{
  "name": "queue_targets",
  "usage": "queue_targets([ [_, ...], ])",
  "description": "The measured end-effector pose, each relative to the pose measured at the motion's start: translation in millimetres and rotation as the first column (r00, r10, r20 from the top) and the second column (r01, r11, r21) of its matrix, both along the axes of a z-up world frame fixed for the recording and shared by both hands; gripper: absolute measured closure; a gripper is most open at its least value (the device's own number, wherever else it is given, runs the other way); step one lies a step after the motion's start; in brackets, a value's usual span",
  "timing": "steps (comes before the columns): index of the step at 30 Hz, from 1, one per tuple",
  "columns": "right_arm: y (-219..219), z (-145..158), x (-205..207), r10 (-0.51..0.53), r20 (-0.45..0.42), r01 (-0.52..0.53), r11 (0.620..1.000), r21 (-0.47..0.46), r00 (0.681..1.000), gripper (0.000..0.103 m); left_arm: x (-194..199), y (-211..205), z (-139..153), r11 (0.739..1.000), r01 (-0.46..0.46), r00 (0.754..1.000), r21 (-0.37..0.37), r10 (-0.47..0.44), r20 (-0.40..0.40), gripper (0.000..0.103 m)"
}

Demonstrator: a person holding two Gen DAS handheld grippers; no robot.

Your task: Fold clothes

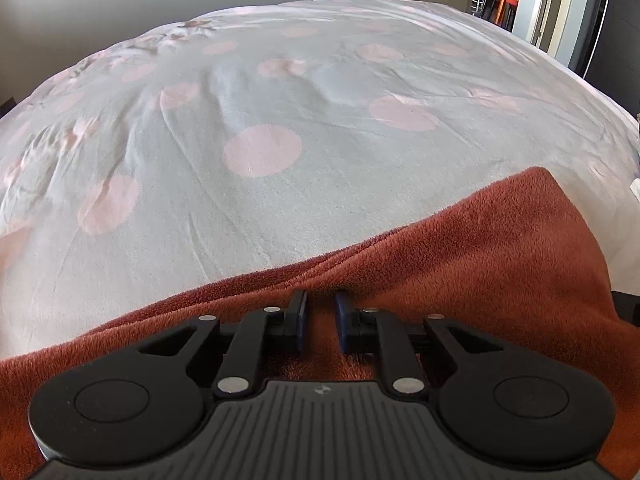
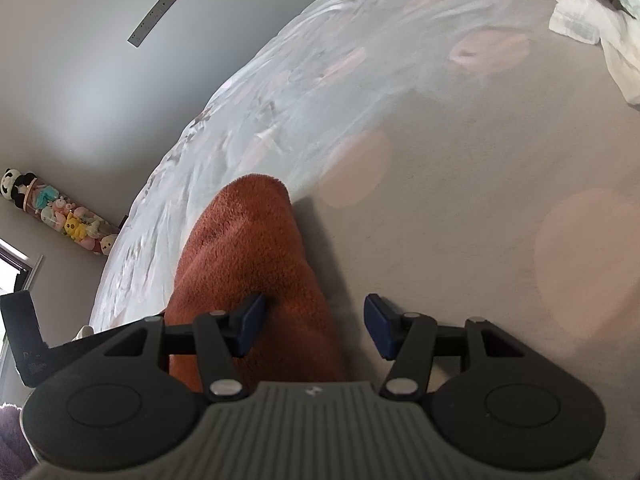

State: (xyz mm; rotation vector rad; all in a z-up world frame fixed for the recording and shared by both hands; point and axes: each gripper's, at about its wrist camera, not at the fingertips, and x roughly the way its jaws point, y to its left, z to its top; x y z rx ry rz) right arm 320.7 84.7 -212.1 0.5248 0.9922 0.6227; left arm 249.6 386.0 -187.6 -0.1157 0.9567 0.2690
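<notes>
A rust-red fleece garment (image 1: 460, 248) lies on the bed across the lower part of the left wrist view. My left gripper (image 1: 322, 320) sits over it with its jaws close together and a fold of the fleece pinched between them. In the right wrist view the same garment (image 2: 244, 248) shows as a narrow folded strip running away from me. My right gripper (image 2: 314, 322) is open above the strip's right edge: its left finger (image 2: 250, 320) rests on the fleece and its right finger (image 2: 378, 326) hangs over the sheet.
The bed is covered by a pale grey sheet with pink dots (image 1: 260, 152). White cloth (image 2: 600, 36) and a patterned item lie at the far right of the bed. A tube of plush toys (image 2: 60, 216) stands by the wall. A doorway (image 1: 532, 0) is beyond the bed.
</notes>
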Motion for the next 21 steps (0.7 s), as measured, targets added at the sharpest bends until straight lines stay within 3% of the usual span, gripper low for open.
queue_targets([
  [7,-3.4,2.3,-4.7,-0.009,-0.014,0.009,1.000,0.001,1.000,0.045,-28.7,-28.8,36.5,0.997,-0.029,0.999,-0.067,0.032,0.044,0.089],
  [16,-3.9,-0.7,-2.9,-0.001,-0.030,0.001,1.000,0.018,1.000,0.045,-31.9,-35.2,-4.8,0.996,-0.068,0.995,-0.059,0.063,-0.079,0.089],
  [21,-4.2,-2.2,-1.2,0.006,-0.033,-0.005,1.000,0.025,0.999,0.045,-29.5,-38.2,11.5,0.998,-0.049,0.994,-0.038,0.044,-0.103,0.089],
])
